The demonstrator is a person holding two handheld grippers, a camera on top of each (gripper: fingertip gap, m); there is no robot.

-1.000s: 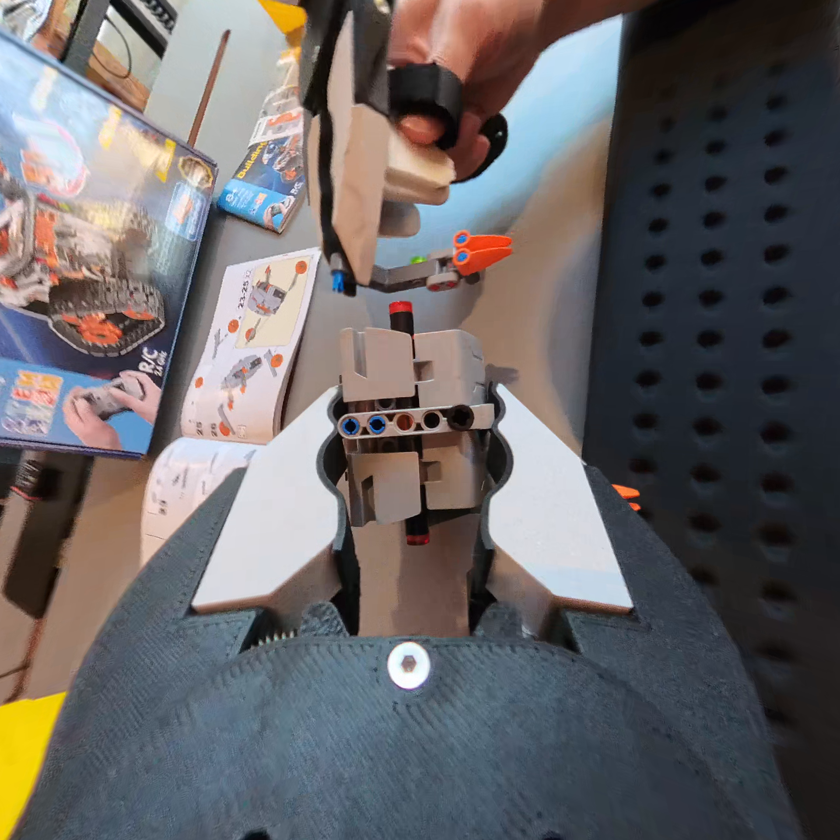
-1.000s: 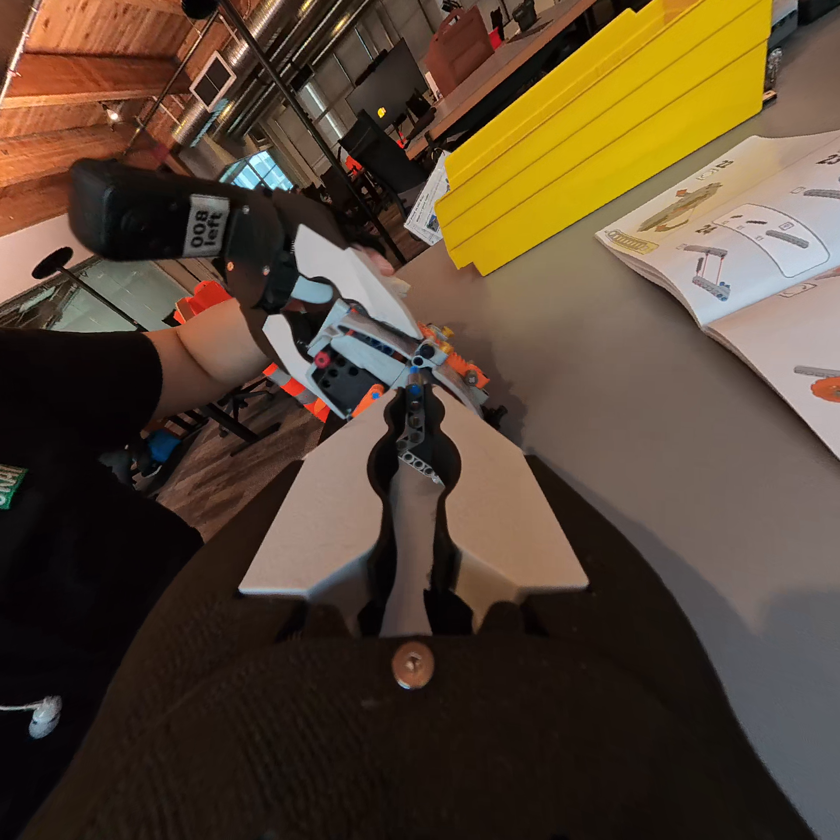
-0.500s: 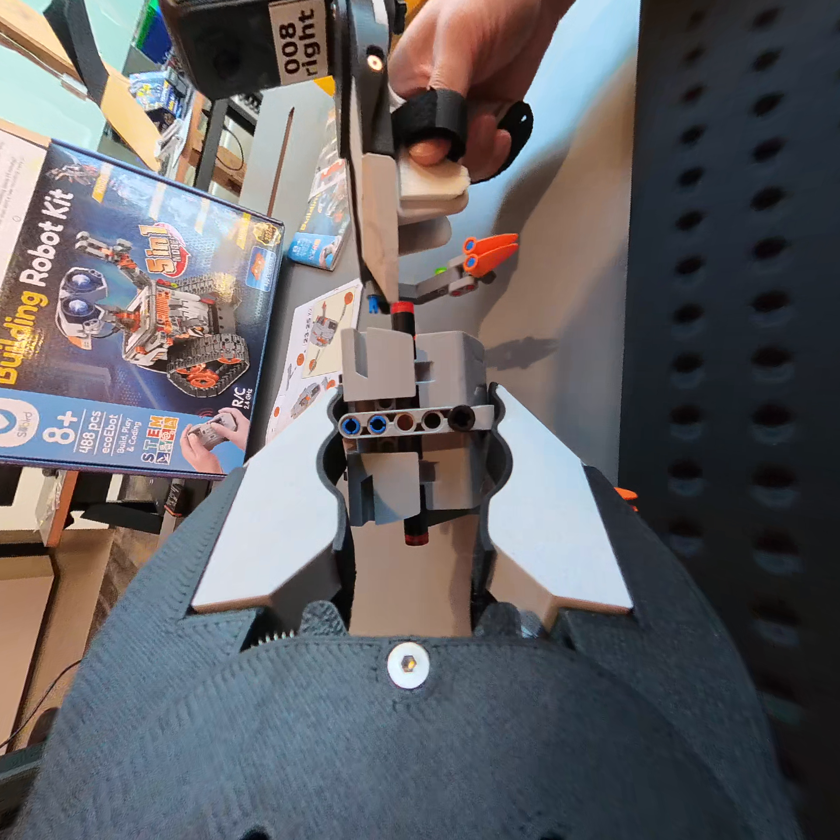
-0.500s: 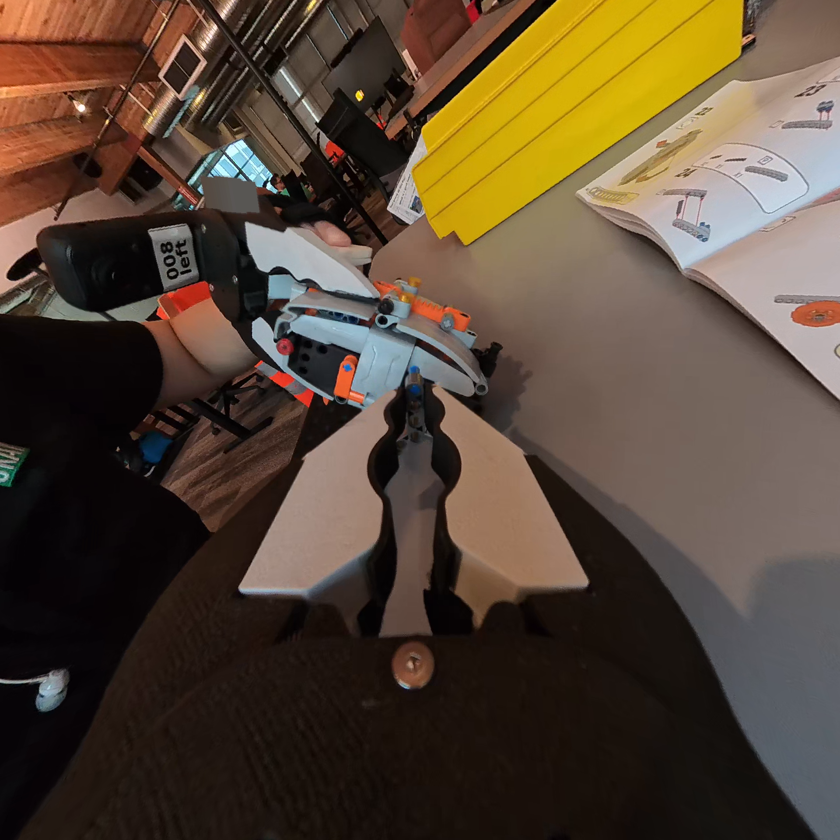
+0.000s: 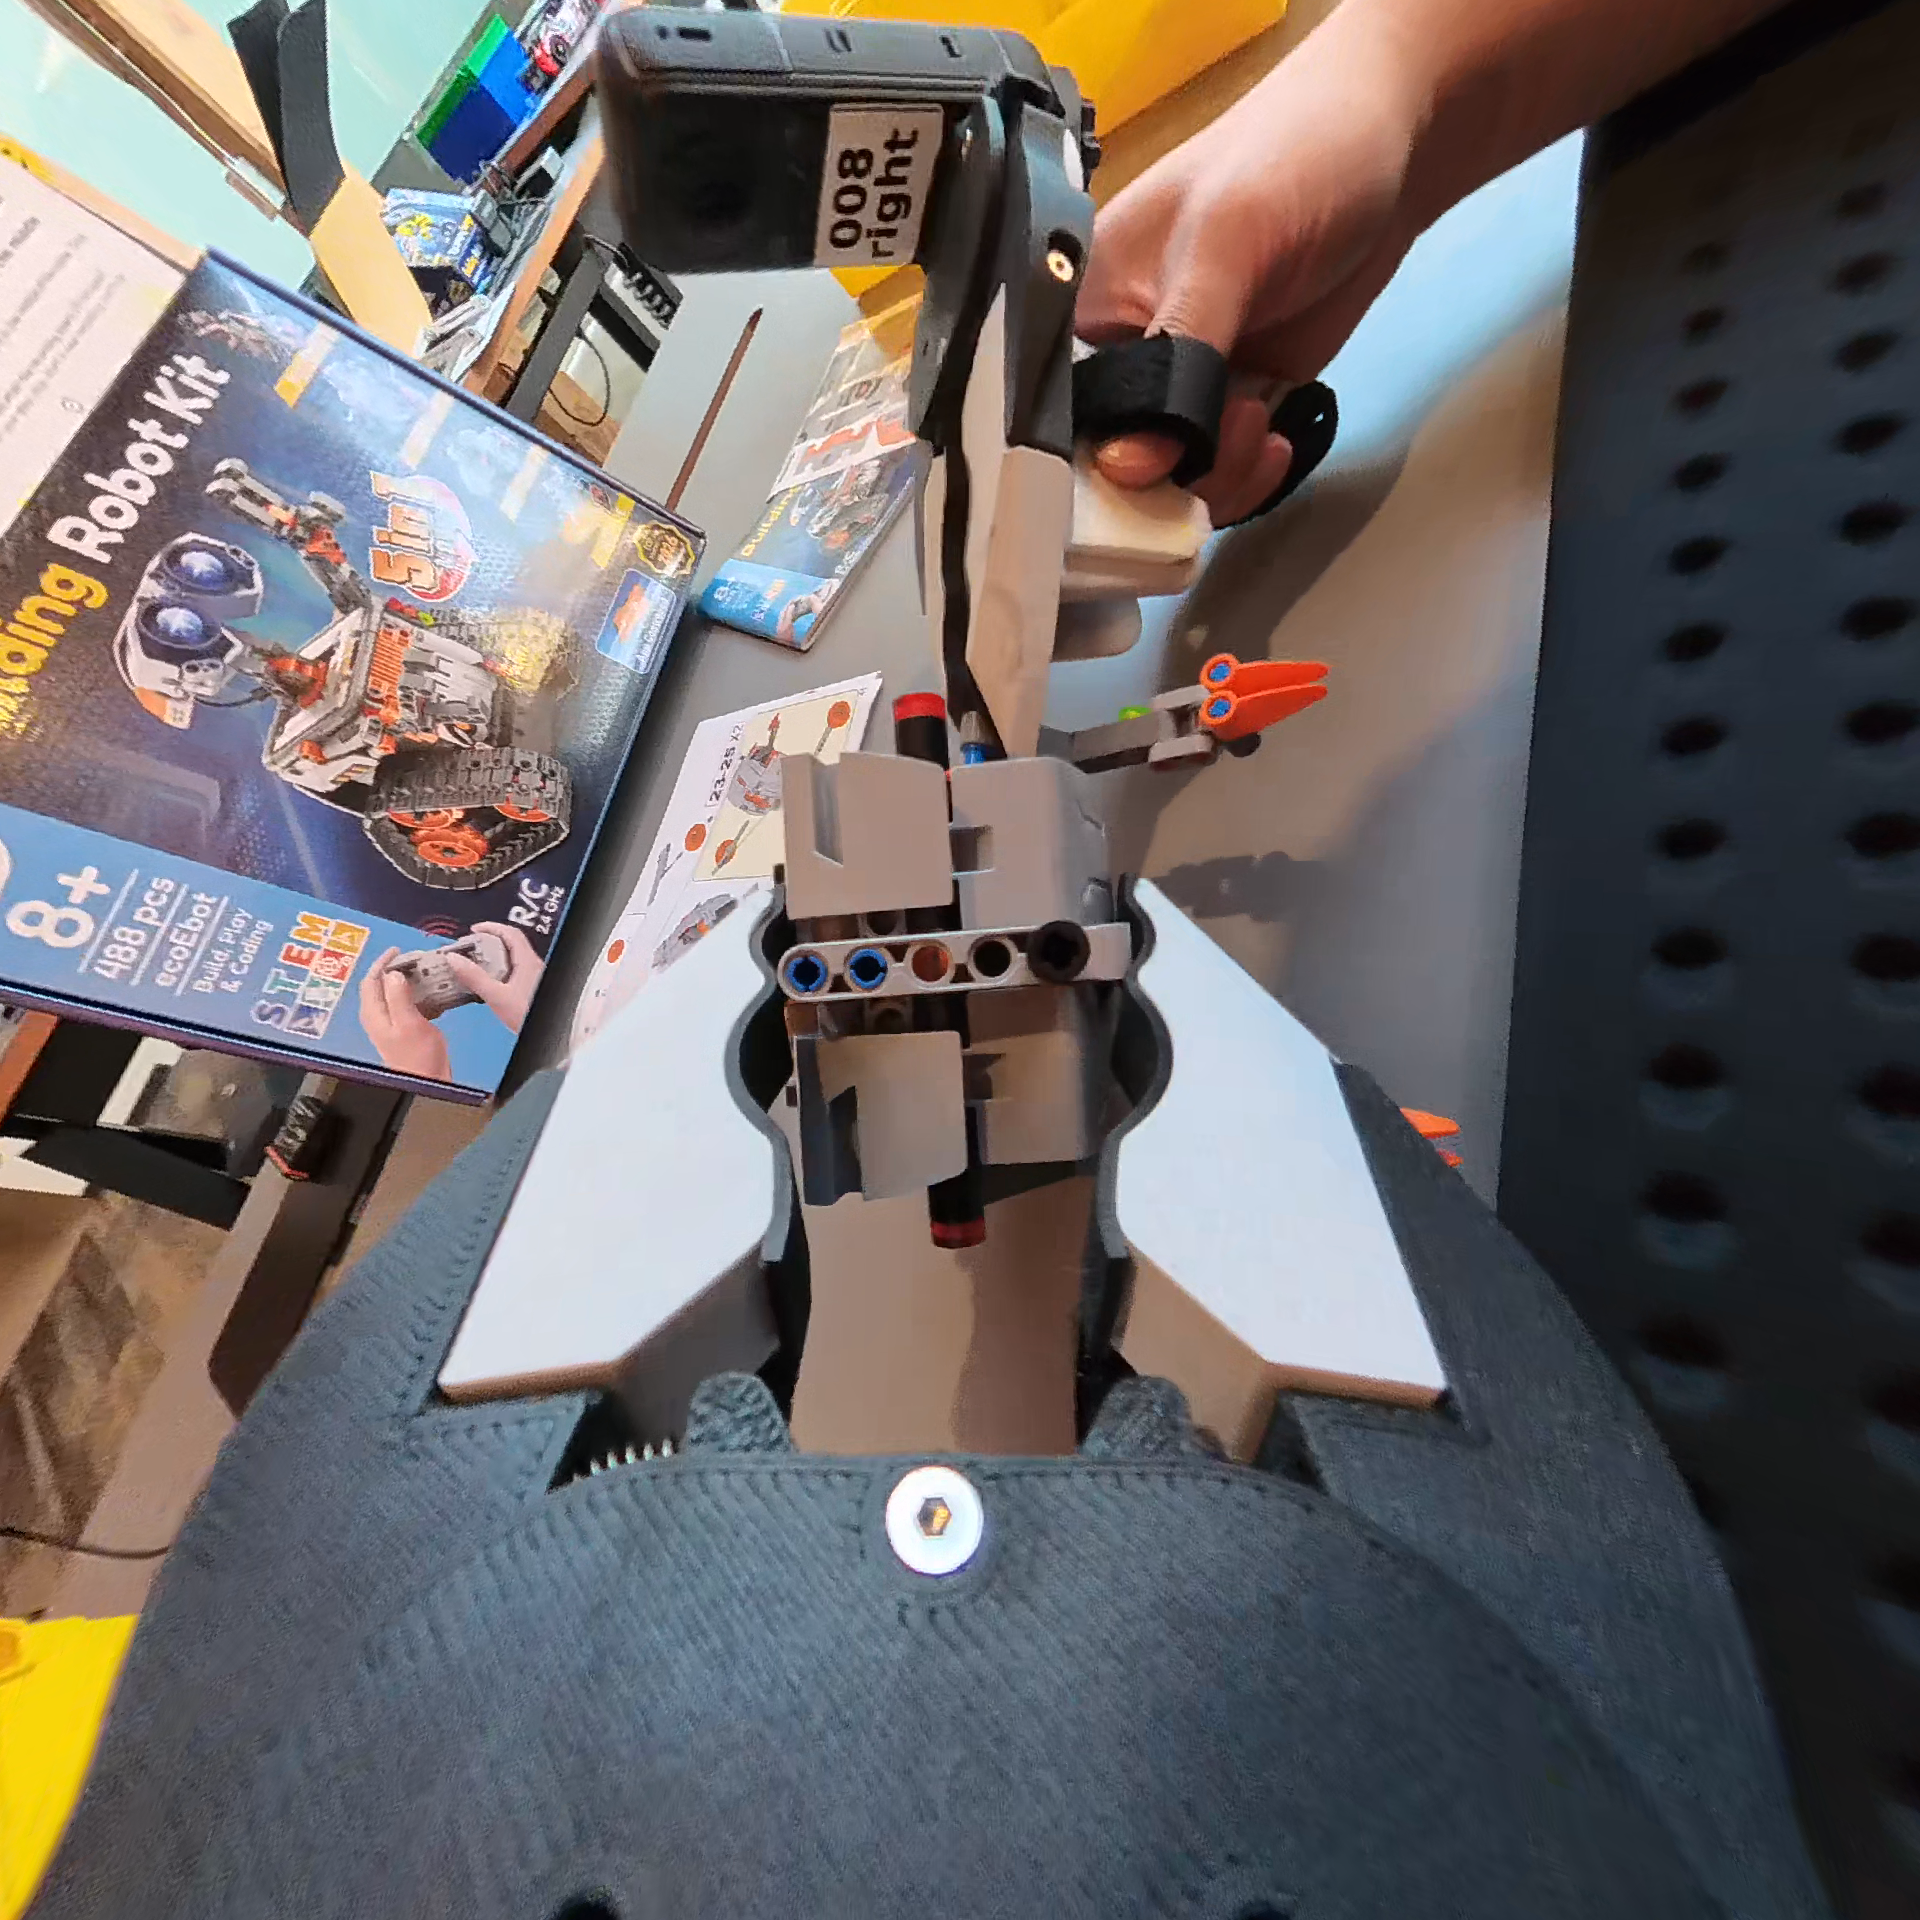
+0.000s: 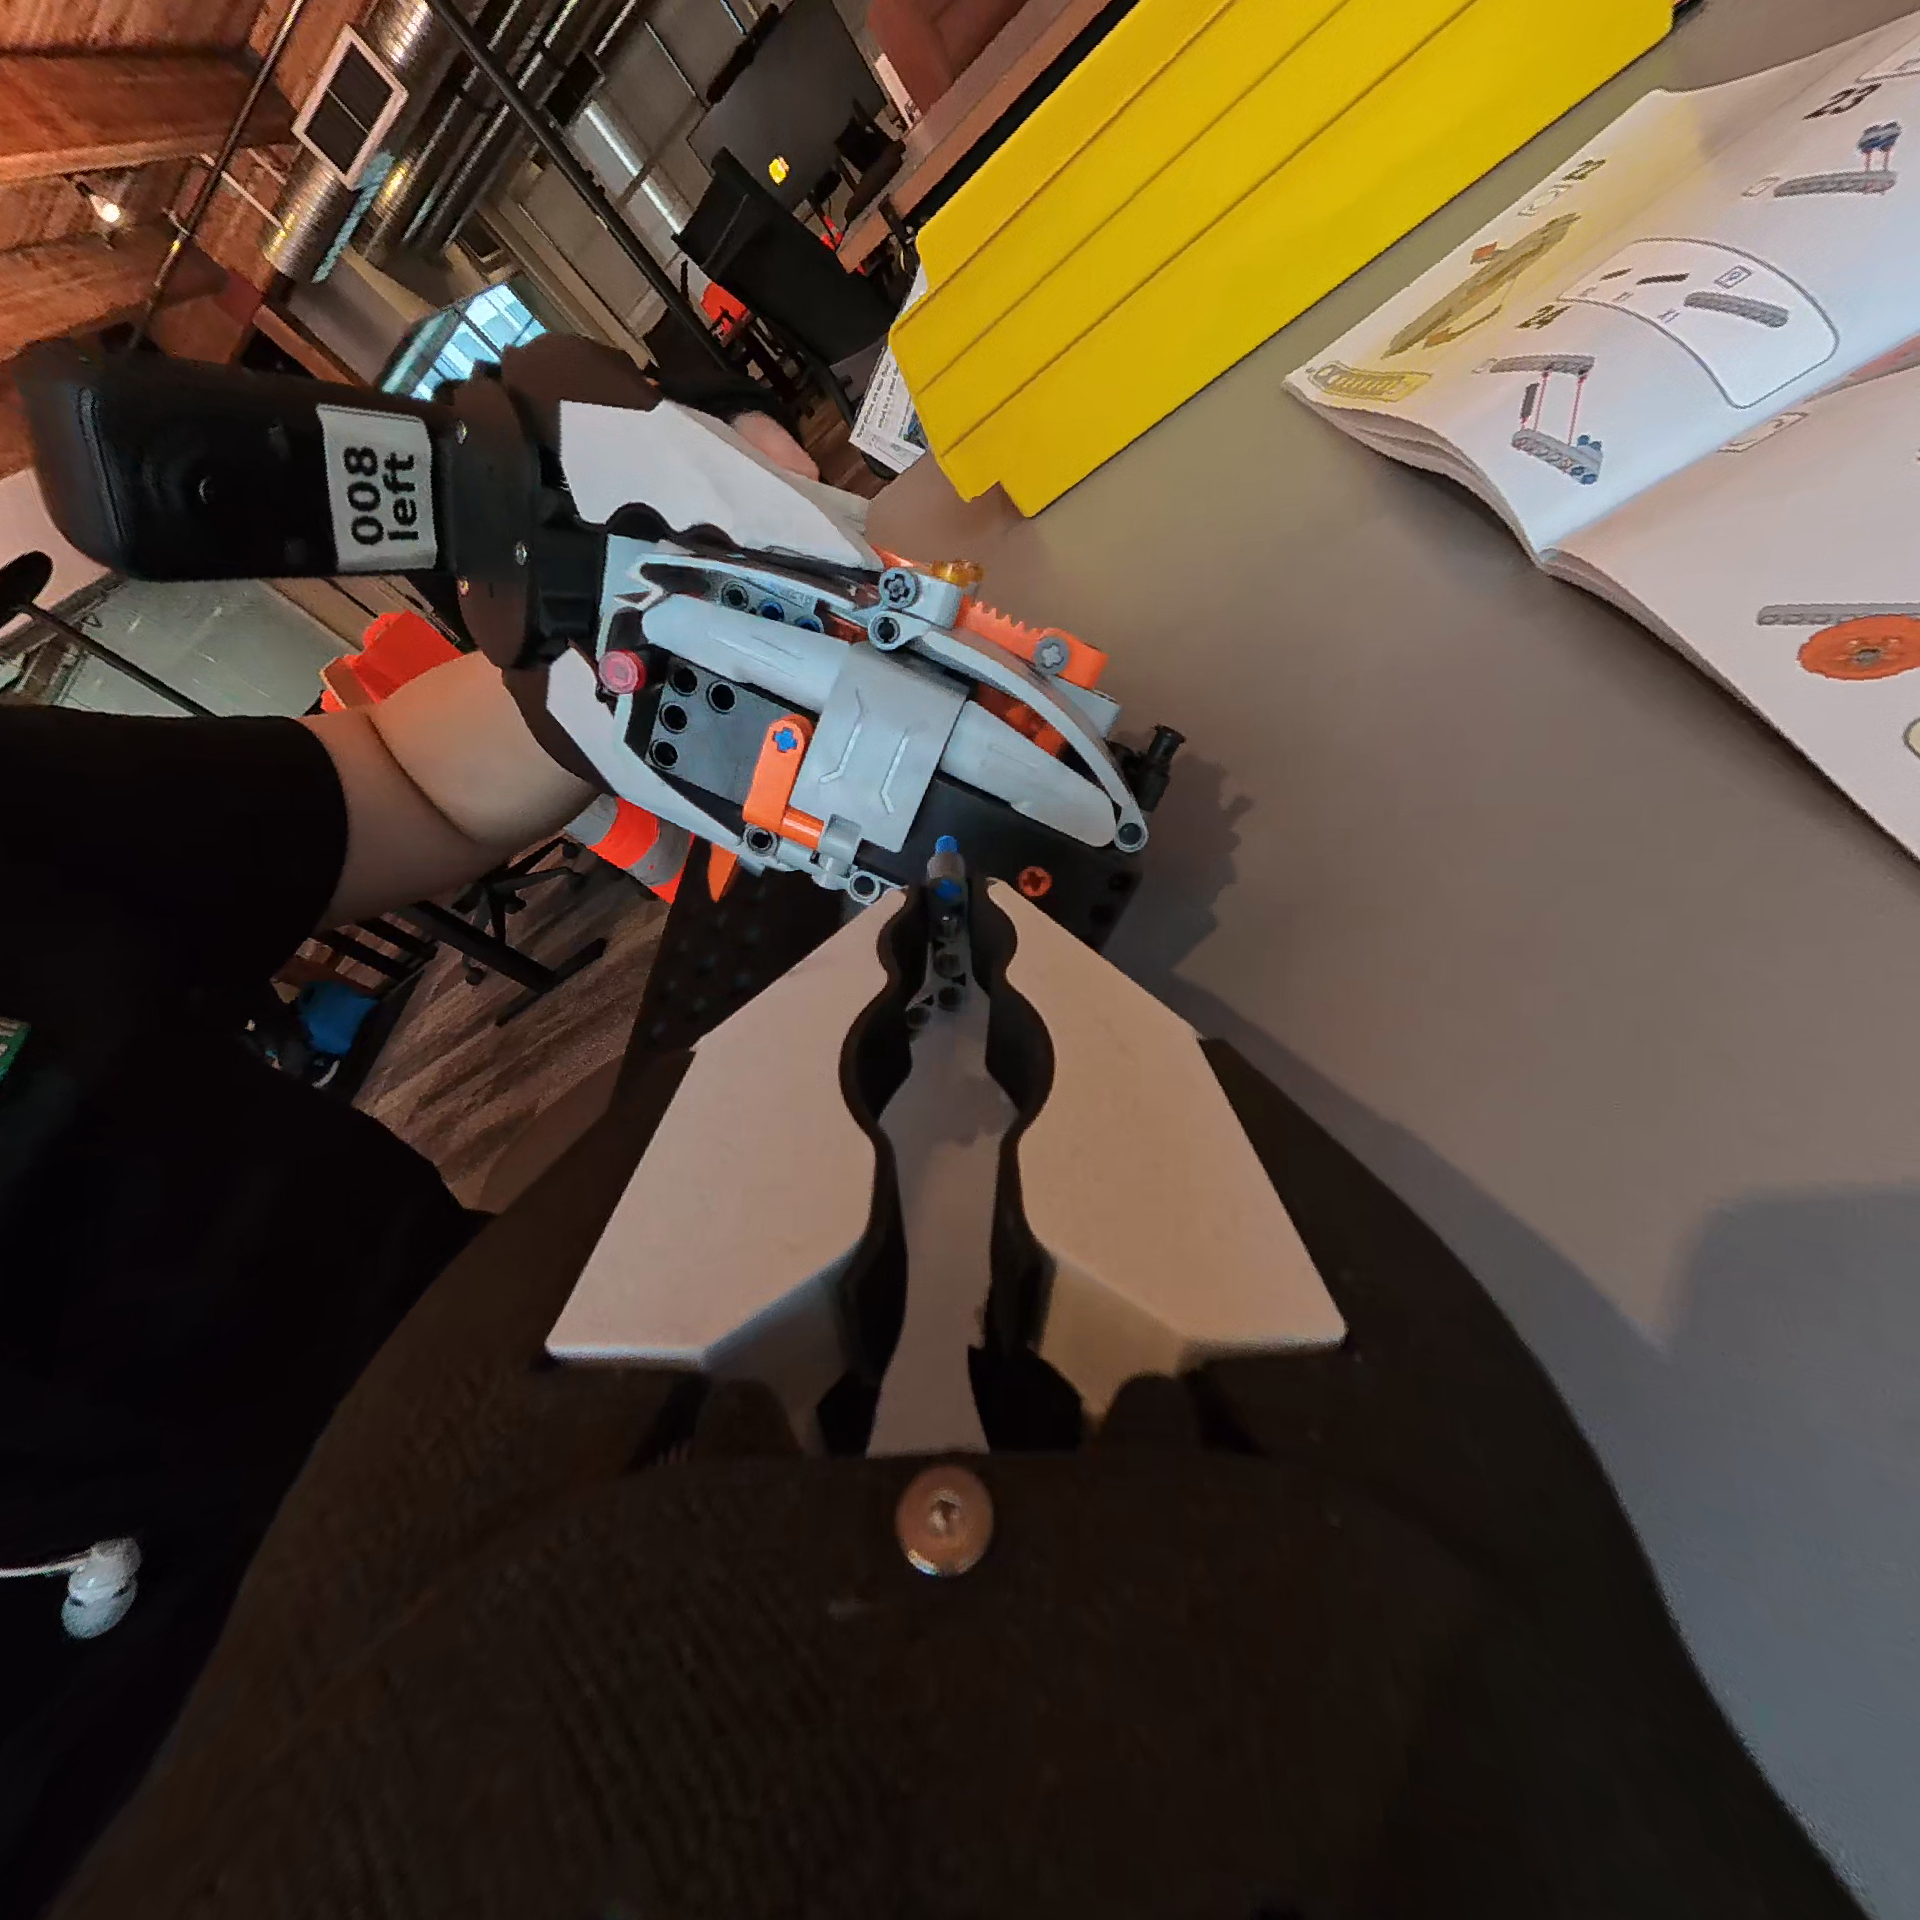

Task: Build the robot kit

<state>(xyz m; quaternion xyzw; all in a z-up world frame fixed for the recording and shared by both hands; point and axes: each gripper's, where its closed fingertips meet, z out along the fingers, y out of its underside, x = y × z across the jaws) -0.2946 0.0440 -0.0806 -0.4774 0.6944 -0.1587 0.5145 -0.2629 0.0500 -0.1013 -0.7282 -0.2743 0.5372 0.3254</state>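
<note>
My left gripper [image 5: 951, 997] is shut on a grey, black and orange brick-built model [image 5: 935, 935], held off the grey table [image 6: 1455, 883]. In the right wrist view the left gripper [image 6: 717, 644] holds the model [image 6: 883, 727] side-on. My right gripper [image 6: 951, 935] is shut on a small dark beam with a blue pin [image 6: 943, 883]; the pin tip sits against the model's lower edge. In the left wrist view the right gripper [image 5: 987, 717] comes down from above onto the model's far end. A grey arm with orange claws [image 5: 1236, 691] shows just beyond; I cannot tell if it is attached.
A robot kit box [image 5: 312, 675], a small leaflet [image 5: 790, 582] and an instruction sheet [image 5: 748, 821] lie to the left. A black perforated panel [image 5: 1745, 831] stands on the right. Yellow bins [image 6: 1247, 208] and an open instruction booklet [image 6: 1662, 436] lie on the table. The left gripper's tips are roughly 5 centimetres from the right gripper's.
The left gripper has turned the model side-on and brought it nearer the right gripper. The right gripper's pin tip has moved in until it meets the model's edge. Both grippers stay shut.
</note>
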